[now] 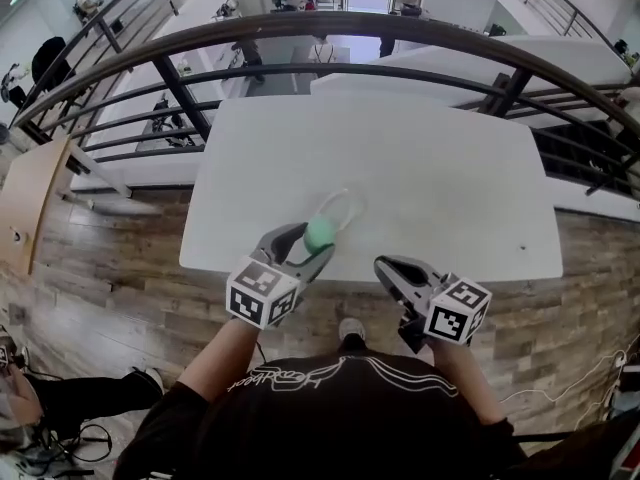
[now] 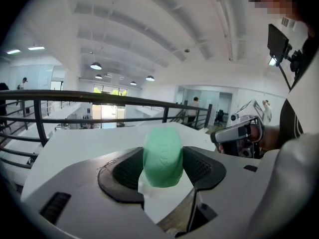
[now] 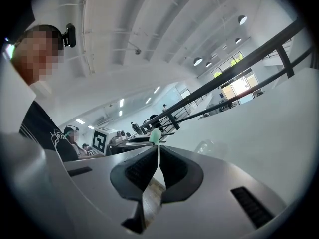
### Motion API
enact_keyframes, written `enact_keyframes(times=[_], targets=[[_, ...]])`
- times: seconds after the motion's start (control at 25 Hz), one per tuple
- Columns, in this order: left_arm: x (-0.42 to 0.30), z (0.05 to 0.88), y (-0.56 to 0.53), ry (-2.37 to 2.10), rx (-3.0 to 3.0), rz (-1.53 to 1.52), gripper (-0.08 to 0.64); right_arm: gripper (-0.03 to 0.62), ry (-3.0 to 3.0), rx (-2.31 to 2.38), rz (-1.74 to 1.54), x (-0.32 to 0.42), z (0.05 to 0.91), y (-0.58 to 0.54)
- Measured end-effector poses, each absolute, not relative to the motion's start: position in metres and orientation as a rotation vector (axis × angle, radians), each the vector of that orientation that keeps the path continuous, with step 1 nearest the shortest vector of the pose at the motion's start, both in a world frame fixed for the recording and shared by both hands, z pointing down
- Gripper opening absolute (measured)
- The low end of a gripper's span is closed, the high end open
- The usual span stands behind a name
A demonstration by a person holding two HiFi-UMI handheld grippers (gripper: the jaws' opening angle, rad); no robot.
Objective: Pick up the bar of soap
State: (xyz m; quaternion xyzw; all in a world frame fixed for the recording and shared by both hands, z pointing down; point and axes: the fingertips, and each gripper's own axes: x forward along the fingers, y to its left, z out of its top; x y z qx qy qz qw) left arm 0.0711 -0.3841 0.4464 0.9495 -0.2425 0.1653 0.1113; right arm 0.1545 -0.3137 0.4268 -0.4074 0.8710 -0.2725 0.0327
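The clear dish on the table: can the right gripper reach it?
Probably yes. The right gripper, shut and empty, is at the near edge of the table; only bare tabletop separates it from the clear dish.

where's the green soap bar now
The soap bar is clamped in the jaws of the left gripper, left of centre in the head view, at the white table's near edge.

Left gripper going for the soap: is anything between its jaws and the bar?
Nothing visible. The left gripper is shut on the green bar of soap, one pad on each side. A clear dish-like thing lies on the table just beyond the bar, not between. The right gripper is shut, empty, off to the side.
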Motion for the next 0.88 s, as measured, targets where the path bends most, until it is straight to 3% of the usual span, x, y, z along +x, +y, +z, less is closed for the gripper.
enact_keyframes(times=[0.6, 0.88], targets=[[-0.053, 0.357, -0.218, -0.555, 2.882, 0.136, 0.258, 0.017, 2.739, -1.19, -0.595, 0.023, 0.37, -0.189], [-0.085, 0.331, -0.172, -0.504, 2.878, 0.024, 0.258, 0.017, 2.753, -1.165, -0.547, -0.002, 0.348, -0.148]])
